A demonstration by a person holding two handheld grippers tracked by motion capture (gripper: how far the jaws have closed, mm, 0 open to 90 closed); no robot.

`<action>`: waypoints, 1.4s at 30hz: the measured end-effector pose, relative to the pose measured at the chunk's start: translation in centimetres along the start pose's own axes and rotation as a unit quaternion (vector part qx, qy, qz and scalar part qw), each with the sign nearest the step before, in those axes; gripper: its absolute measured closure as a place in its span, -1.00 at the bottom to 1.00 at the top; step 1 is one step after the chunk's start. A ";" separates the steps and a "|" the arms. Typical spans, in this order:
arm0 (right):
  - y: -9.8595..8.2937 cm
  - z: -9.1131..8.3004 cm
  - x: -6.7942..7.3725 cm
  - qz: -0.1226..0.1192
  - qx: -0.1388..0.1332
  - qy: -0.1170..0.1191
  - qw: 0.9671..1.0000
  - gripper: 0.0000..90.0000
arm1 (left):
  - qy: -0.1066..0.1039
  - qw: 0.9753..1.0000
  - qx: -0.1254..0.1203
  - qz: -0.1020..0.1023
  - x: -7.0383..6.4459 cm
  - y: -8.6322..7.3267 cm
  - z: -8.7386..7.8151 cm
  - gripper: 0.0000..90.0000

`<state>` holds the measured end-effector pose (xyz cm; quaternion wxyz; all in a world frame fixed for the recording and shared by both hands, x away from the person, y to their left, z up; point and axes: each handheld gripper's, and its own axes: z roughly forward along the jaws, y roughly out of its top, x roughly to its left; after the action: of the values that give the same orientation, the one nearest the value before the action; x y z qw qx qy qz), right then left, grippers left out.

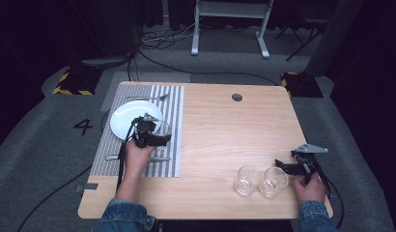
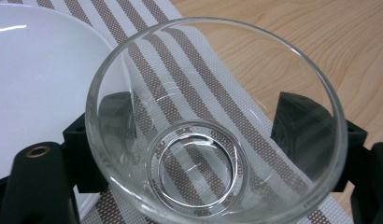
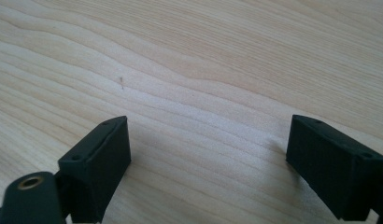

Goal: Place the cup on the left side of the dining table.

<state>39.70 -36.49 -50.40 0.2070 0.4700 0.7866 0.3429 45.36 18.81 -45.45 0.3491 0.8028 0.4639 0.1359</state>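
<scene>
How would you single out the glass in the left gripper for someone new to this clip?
Find the striped placemat on the table's left side, with a white plate on it. Beside the plate, the left gripper clasps a clear glass; the two other glasses stand ungripped near the right front edge.

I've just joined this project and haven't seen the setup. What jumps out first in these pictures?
The clear glass tumbler gripped between the left tongs, over the striped grey placemat beside the round white plate. Then two more clear glasses side by side near the wooden table's front edge, next to the open right tongs.
</scene>
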 end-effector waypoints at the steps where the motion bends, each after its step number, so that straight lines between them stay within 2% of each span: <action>1: 0.0 0.0 0.0 0.000 0.000 0.000 1.000 -0.69 | 0.000 1.000 0.000 0.000 0.0 0.0 0.0 -0.57; 4: 0.0 0.0 0.0 0.000 0.000 0.000 1.000 -0.69 | 0.006 1.000 0.016 0.009 0.0 -0.1 0.4 -0.57; 12: 0.0 0.0 0.0 0.000 0.000 0.000 1.000 -0.69 | -0.003 1.000 0.019 0.021 0.3 -0.5 0.2 -0.61; 13: 0.0 0.0 0.0 0.001 0.000 0.000 1.000 -0.69 | 0.001 1.000 0.015 0.015 0.0 -0.5 0.0 -0.62; 16: 0.0 0.0 0.0 0.001 0.000 0.000 1.000 -0.69 | 0.000 1.000 0.010 0.016 -0.1 -0.4 -0.3 -0.67; 20: 0.0 0.0 0.0 0.001 0.000 0.000 1.000 -0.69 | -0.006 1.000 -0.009 0.007 -0.1 -0.4 -0.9 -0.73; 22: 0.0 0.0 0.0 0.001 0.000 0.000 1.000 -0.69 | -0.001 0.999 -0.038 0.004 -0.3 -0.4 -2.0 -0.82; 23: 0.0 0.0 0.0 0.001 0.000 0.000 1.000 -0.69 | -0.001 0.999 -0.038 0.004 -0.3 -0.4 -2.0 -0.83; 25: 0.0 0.0 0.0 0.001 0.000 0.000 1.000 -0.69 | 0.011 0.998 -0.057 0.008 -0.4 -0.5 -2.9 -0.85; 26: 0.0 0.0 0.0 0.001 0.000 0.000 1.000 -0.69 | 0.006 0.997 -0.072 0.003 -0.3 -0.7 -3.7 -0.88; 28: 0.0 0.0 0.0 0.001 0.000 0.000 1.000 -0.69 | -0.002 0.997 -0.080 -0.003 -0.2 -1.0 -4.2 -0.92; 35: 0.0 0.0 0.0 0.001 0.000 0.000 1.000 -0.69 | 0.007 0.996 -0.093 -0.002 -0.1 -2.0 -6.1 -1.00; 36: 0.0 0.0 0.0 0.001 0.000 0.000 1.000 -0.69 | 0.007 0.995 -0.095 -0.005 -0.3 -2.3 -6.9 -1.00; 39: 0.0 0.0 0.0 0.001 0.000 0.000 1.000 -0.69 | 0.008 0.996 -0.091 -0.009 -0.5 -2.7 -7.8 -1.00; 40: 0.0 0.0 0.0 0.001 0.000 0.000 1.000 -0.69 | 0.015 0.995 -0.094 -0.010 -0.7 -3.0 -8.4 -1.00; 42: 0.0 0.0 0.0 0.001 0.000 0.000 1.000 -0.69 | 0.014 0.994 -0.109 -0.007 -0.9 -3.7 -9.5 -1.00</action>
<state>39.68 -36.51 -50.39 0.2066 0.4705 0.7863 0.3430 37.34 23.33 -41.04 0.4294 0.7544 0.4567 0.1944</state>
